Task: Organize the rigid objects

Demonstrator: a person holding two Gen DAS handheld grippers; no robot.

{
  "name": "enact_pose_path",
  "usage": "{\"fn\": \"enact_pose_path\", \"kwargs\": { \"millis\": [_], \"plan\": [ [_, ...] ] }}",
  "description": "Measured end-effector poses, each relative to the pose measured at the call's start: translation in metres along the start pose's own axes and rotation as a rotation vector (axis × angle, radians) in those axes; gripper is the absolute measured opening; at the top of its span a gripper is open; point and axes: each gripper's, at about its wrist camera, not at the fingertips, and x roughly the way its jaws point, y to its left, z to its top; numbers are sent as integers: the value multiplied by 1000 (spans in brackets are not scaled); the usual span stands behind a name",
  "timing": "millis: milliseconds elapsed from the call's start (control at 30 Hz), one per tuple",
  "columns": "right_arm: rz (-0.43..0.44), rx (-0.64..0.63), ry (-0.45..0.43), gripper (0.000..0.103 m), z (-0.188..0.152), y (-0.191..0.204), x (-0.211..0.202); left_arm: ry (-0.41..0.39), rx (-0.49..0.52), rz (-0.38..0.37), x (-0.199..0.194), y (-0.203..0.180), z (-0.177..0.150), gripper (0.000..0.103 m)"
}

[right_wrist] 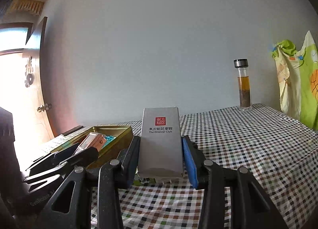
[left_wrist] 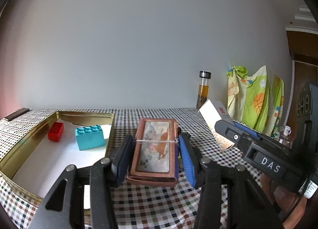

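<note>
My left gripper (left_wrist: 155,145) is shut on a brown card box (left_wrist: 154,149) with a picture on its lid and a rubber band around it, held just above the checked tablecloth. A gold tin tray (left_wrist: 29,129) at the left holds a red brick (left_wrist: 56,131) and a teal brick (left_wrist: 89,137). My right gripper (right_wrist: 161,149) is shut on a grey box (right_wrist: 161,141) printed "The Oriental Club", held above the cloth. That box and the right gripper also show at the right of the left wrist view (left_wrist: 215,121). The tray (right_wrist: 123,129) and the brown box (right_wrist: 93,139) show in the right wrist view.
A glass bottle (left_wrist: 203,89) with amber liquid stands at the table's back edge by the wall. A green patterned cloth (left_wrist: 256,97) hangs at the right. A dark flat bar (left_wrist: 16,114) lies at the far left. A door (right_wrist: 29,89) stands left of the table.
</note>
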Motion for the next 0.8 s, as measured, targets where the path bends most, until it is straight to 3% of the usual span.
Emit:
{"fn": "enact_pose_path", "kwargs": {
  "millis": [800],
  "plan": [
    [12,-43,20,45,-6,39,4,-71,-30,77,-18,43,3,46]
  ]
}}
